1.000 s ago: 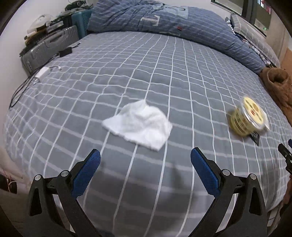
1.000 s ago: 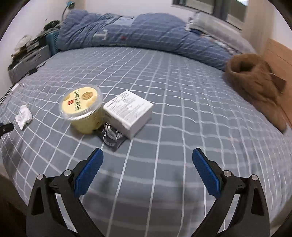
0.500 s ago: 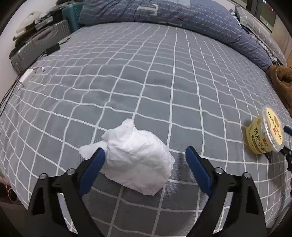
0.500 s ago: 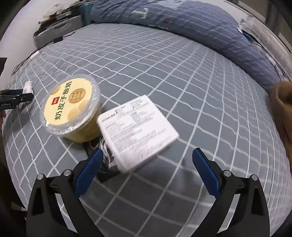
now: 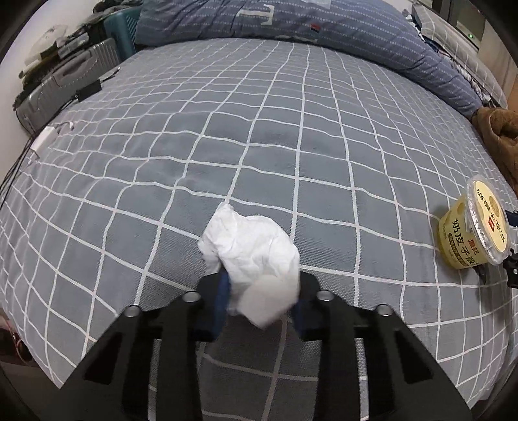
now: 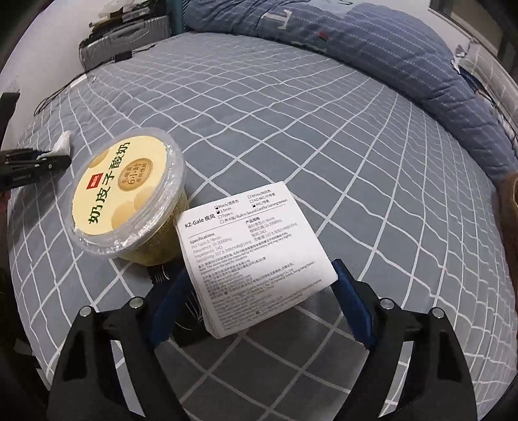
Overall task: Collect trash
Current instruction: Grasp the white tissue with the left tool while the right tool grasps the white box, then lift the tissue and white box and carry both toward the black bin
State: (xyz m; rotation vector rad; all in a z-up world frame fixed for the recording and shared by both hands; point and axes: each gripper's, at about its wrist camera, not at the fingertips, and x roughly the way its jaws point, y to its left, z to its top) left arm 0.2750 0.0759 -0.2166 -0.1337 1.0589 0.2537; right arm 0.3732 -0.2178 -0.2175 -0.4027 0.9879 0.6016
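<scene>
Through the left wrist camera we see the left gripper (image 5: 260,301) low over the grey checked bedspread (image 5: 259,136), its jaws closing on a crumpled white tissue (image 5: 252,256). The wad sits right between the blue pads (image 5: 222,299), bulging up and away from them, and the pads already squeeze its near end; the right pad is mostly hidden behind the paper. Far off to the right a yellow yogurt tub (image 5: 471,228) lies tilted on the bedspread, well apart from the tissue. A blue quilt (image 5: 323,29) is heaped along the far edge, a grey suitcase (image 5: 68,81) stands at the far left, and a brown garment (image 5: 498,136) lies at the right.

Through the right wrist camera we see the right gripper (image 6: 259,298) with its jaws still wide but closing, straddling the near half of a white printed box (image 6: 255,256). The right pad looks to be at the box's right corner and the left pad stands just beside its left edge, though we cannot tell for sure whether either one presses yet. The tub (image 6: 129,200) stands just left of the box, touching or nearly so, both partly over a dark flat packet (image 6: 165,275). At the far left the other gripper's black fingers (image 6: 35,163) show with a bit of tissue (image 6: 63,142) sticking out
</scene>
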